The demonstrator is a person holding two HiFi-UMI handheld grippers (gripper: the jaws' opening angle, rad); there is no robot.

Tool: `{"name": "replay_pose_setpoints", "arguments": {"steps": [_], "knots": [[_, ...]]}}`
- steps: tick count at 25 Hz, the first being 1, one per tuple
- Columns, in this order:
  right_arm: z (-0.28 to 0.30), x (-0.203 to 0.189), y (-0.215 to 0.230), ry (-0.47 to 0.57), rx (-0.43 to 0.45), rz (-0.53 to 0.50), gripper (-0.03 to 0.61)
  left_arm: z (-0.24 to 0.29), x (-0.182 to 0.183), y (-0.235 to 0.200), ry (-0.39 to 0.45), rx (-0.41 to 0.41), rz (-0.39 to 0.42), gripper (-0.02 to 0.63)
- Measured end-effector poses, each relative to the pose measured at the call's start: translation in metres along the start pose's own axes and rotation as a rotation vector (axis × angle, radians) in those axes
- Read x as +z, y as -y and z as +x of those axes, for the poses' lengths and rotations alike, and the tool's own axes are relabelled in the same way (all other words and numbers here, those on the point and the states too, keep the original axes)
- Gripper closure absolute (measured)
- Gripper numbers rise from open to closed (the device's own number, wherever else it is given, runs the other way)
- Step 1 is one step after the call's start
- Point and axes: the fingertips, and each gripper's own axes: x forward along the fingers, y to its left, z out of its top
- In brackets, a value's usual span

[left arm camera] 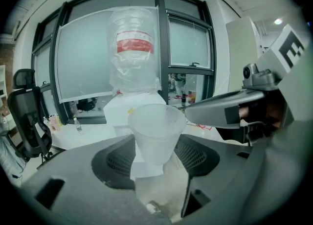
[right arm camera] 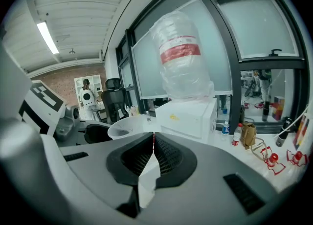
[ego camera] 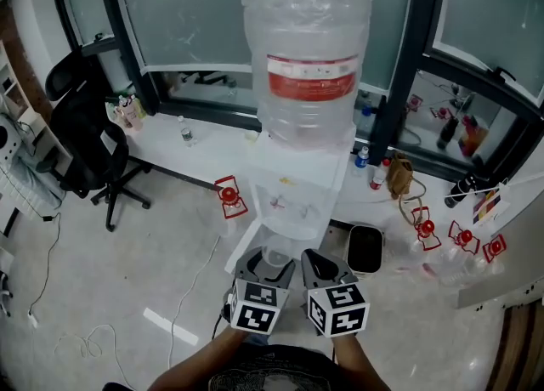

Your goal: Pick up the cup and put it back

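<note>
A translucent plastic cup [left arm camera: 155, 133] sits upright between the jaws of my left gripper [left arm camera: 157, 154], which is shut on it. In the head view the cup [ego camera: 274, 257] hangs just in front of the white water dispenser [ego camera: 302, 194], and the left gripper [ego camera: 265, 272] holds it below the dispenser's taps. My right gripper [ego camera: 316, 267] is beside it on the right, jaws shut with nothing between them. In the right gripper view the cup's rim [right arm camera: 124, 127] shows to the left of my right gripper [right arm camera: 153, 146].
A large water bottle [ego camera: 310, 58] wrapped in plastic film tops the dispenser. A black office chair [ego camera: 89, 147] stands at the left. Bottles and a brown bag [ego camera: 398, 174] line the white sill. A black bin [ego camera: 365, 249] sits on the floor right of the dispenser.
</note>
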Motion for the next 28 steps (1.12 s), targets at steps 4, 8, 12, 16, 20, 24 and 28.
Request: {"name": "replay_pose_setpoints", "arguments": {"steps": [4, 8, 12, 16, 20, 24, 28], "knots": [[0.025, -0.006, 0.007, 0.001, -0.001, -0.002, 0.557, 0.020, -0.013, -0.014, -0.004, 0.001, -0.006, 0.342], [0.046, -0.018, 0.015, -0.003, 0.000, -0.011, 0.557, 0.042, -0.029, -0.025, -0.013, 0.003, -0.023, 0.342], [0.066, -0.037, 0.022, -0.017, 0.001, -0.012, 0.557, 0.065, -0.049, -0.032, -0.021, 0.002, -0.027, 0.343], [0.089, -0.059, 0.026, -0.039, 0.016, -0.022, 0.557, 0.086, -0.070, -0.041, -0.033, 0.010, -0.040, 0.342], [0.114, -0.083, 0.034, -0.062, 0.026, -0.036, 0.557, 0.113, -0.091, -0.052, -0.026, 0.016, -0.054, 0.342], [0.143, -0.112, 0.043, -0.082, 0.039, -0.041, 0.557, 0.142, -0.120, -0.058, -0.035, 0.015, -0.072, 0.343], [0.177, -0.143, 0.054, -0.085, 0.051, -0.047, 0.557, 0.182, -0.152, -0.066, -0.029, 0.010, -0.074, 0.342]]}}
